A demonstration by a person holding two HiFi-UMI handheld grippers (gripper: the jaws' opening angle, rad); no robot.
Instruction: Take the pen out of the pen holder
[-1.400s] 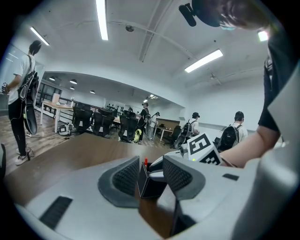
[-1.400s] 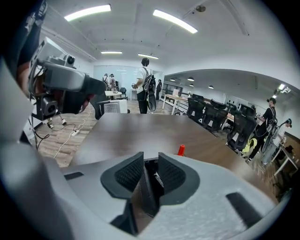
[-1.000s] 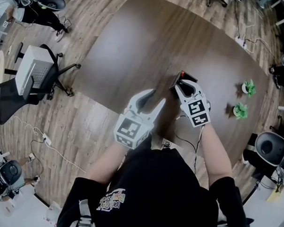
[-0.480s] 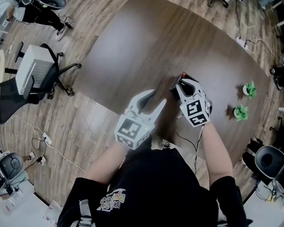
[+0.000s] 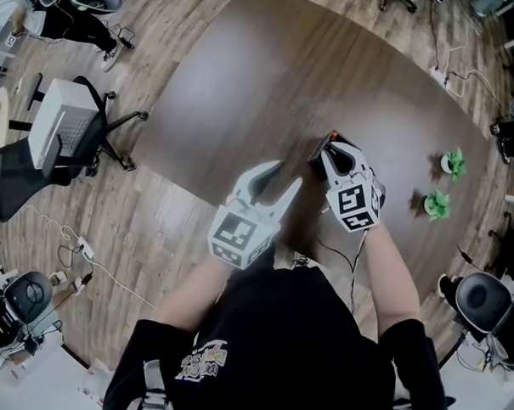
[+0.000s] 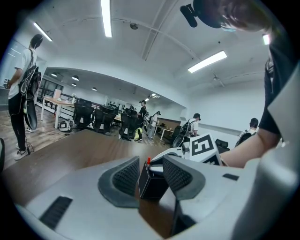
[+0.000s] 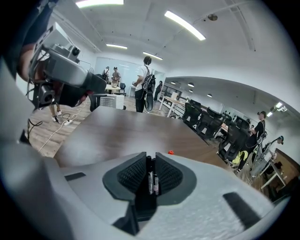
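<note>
A black pen holder [image 5: 317, 148] stands on the dark brown table [image 5: 245, 80], with a red pen tip [image 5: 331, 135] poking from its top. My right gripper [image 5: 331, 154] reaches down into the holder from the near side. Seen from the right gripper view, its jaws are closing and the ribbed pads flank black pens [image 7: 151, 180] with white labels that fill the narrow gap of the right gripper [image 7: 150, 161]. My left gripper [image 5: 285, 174] hovers open just left of the holder. From the left gripper view, the holder [image 6: 152, 183] shows beyond the empty left gripper [image 6: 151, 165].
Two small green plants [image 5: 451, 159] [image 5: 436, 202] stand on the table's right part. Office chairs [image 5: 64, 136] sit on the wood floor to the left. A thin cable [image 5: 344, 256] runs off the near table edge. People stand in the room's background.
My right gripper has rolled a little over the holder and its jaws have narrowed. The left gripper has stayed where it was.
</note>
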